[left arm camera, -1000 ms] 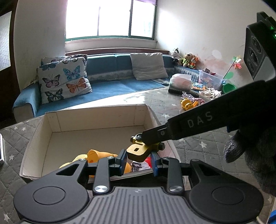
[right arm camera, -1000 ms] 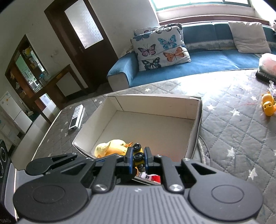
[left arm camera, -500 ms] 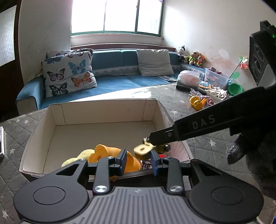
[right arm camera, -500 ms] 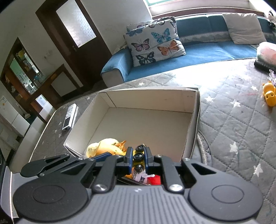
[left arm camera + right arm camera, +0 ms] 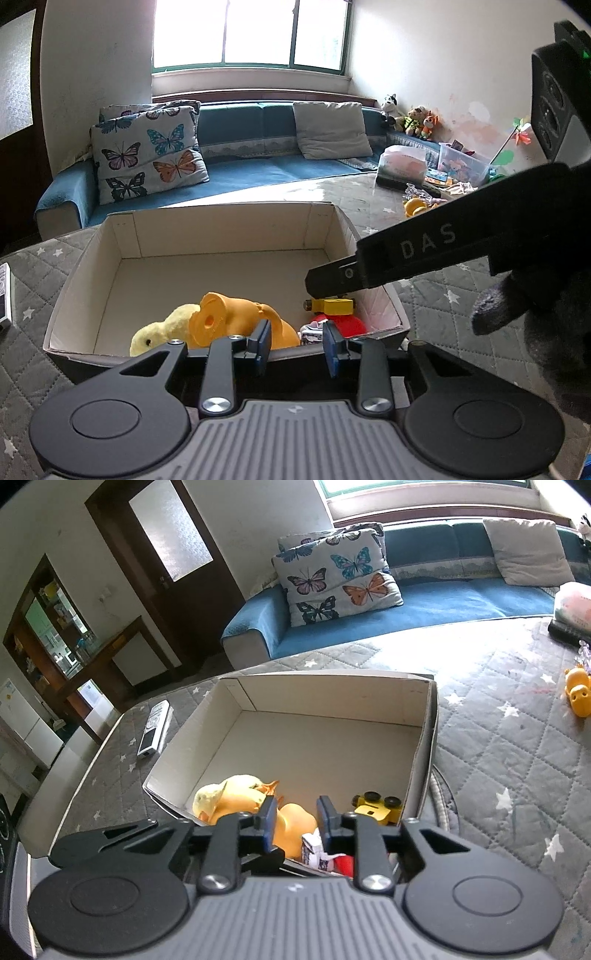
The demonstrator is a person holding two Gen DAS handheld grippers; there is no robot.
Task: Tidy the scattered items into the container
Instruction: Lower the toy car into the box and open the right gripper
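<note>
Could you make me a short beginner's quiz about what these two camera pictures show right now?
1. True or false: the yellow toy car lies inside the cardboard box.
2. Which lies on the quilt outside the box? A) the plush duck B) the remote control C) the red toy
3. Fill in: the right gripper has its jaws ____ with nothing between them.

Key: 1 true. 2 B. 3 open.
</note>
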